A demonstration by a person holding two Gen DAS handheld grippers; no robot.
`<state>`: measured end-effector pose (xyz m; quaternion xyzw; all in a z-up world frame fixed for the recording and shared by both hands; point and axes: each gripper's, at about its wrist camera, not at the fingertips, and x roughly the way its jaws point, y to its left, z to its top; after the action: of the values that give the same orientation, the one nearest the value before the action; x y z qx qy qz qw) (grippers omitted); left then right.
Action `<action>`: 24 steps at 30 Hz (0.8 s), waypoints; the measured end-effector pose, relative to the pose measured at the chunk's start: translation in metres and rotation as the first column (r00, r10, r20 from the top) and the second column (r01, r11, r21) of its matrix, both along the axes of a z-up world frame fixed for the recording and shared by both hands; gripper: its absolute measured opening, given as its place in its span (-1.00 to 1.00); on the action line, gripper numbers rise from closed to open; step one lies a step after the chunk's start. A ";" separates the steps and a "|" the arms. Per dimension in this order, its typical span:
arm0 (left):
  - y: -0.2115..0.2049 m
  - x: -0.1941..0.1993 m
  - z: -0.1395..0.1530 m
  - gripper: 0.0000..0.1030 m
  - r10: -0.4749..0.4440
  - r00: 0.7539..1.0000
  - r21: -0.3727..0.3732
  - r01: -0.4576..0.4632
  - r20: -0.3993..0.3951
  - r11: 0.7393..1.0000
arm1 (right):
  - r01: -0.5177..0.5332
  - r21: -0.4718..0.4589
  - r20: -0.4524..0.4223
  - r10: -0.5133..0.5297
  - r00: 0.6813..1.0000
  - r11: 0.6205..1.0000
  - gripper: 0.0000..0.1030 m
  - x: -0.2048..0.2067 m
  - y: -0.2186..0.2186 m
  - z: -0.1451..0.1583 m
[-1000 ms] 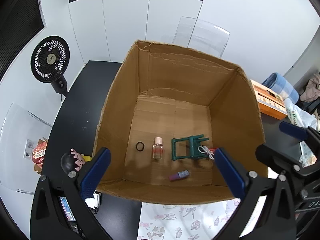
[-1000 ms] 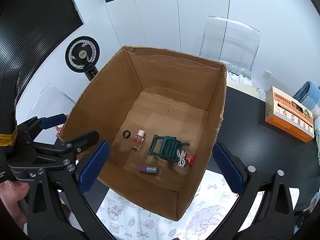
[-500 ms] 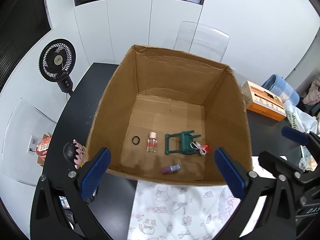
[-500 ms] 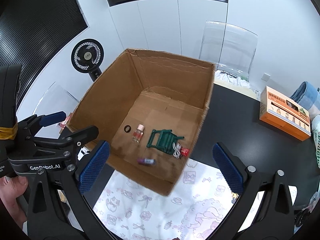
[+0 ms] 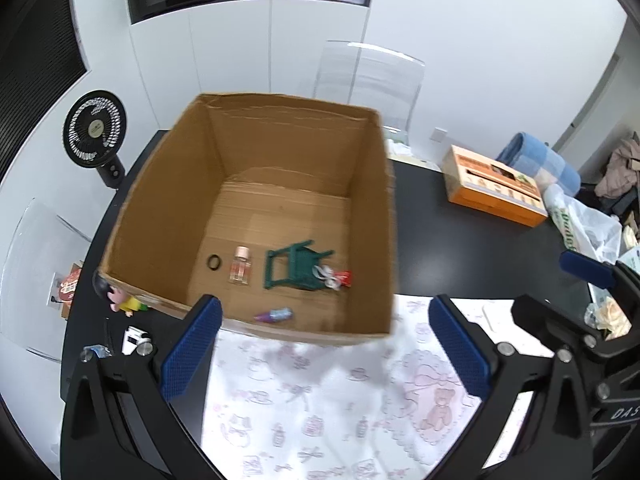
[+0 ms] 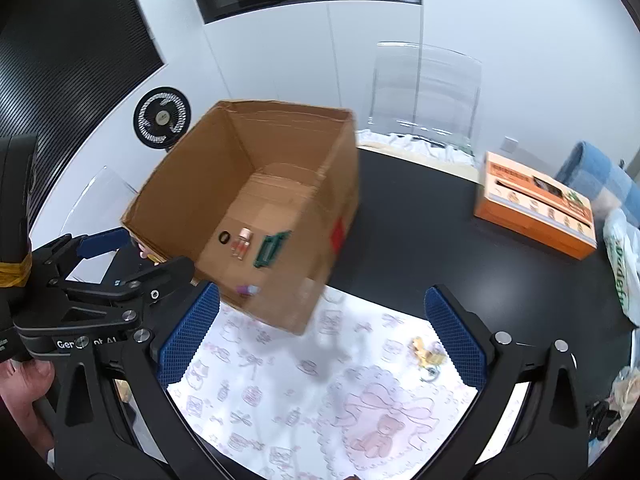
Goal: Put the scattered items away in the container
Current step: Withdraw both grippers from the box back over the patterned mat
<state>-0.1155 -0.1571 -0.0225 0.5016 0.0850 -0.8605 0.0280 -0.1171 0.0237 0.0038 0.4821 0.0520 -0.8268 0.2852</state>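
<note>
**A:** What's ahead of you?

**Me:** Largest first: the cardboard box [image 5: 256, 216] sits ahead of both my grippers, open-topped. Below me lies the patterned mat [image 6: 320, 392]. Inside the box are the green toy chair [image 5: 298, 266], a small bottle [image 5: 241, 267], a purple tube [image 5: 274, 315] and a black ring [image 5: 214, 262].

**A:** And your grippers?

**Me:** My left gripper [image 5: 324, 356] and right gripper [image 6: 320, 344] are both spread wide, holding nothing.

**A:** What's left to tidy?

**Me:** A small yellowish trinket [image 6: 426, 354] on the mat, just ahead of my right gripper's right finger. I'd judge it best to come straight down, straddle it, and close gently without snagging the mat.
</note>
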 end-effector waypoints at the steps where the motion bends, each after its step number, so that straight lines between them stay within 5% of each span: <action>1: 0.008 0.001 0.000 1.00 -0.006 1.000 -0.001 0.006 0.000 1.000 | 0.008 -0.002 0.004 -0.008 1.000 1.000 1.00 0.000 0.008 -0.001; 24: 0.162 -0.008 -0.038 1.00 -0.137 0.987 0.035 0.134 0.088 0.990 | 0.199 0.037 0.083 -0.201 0.976 0.979 1.00 -0.009 0.191 -0.043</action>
<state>-0.1235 0.0047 -0.0610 0.5448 0.0619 -0.8356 -0.0342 -0.1260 0.2150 -0.0387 0.5244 0.0027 -0.8287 0.1955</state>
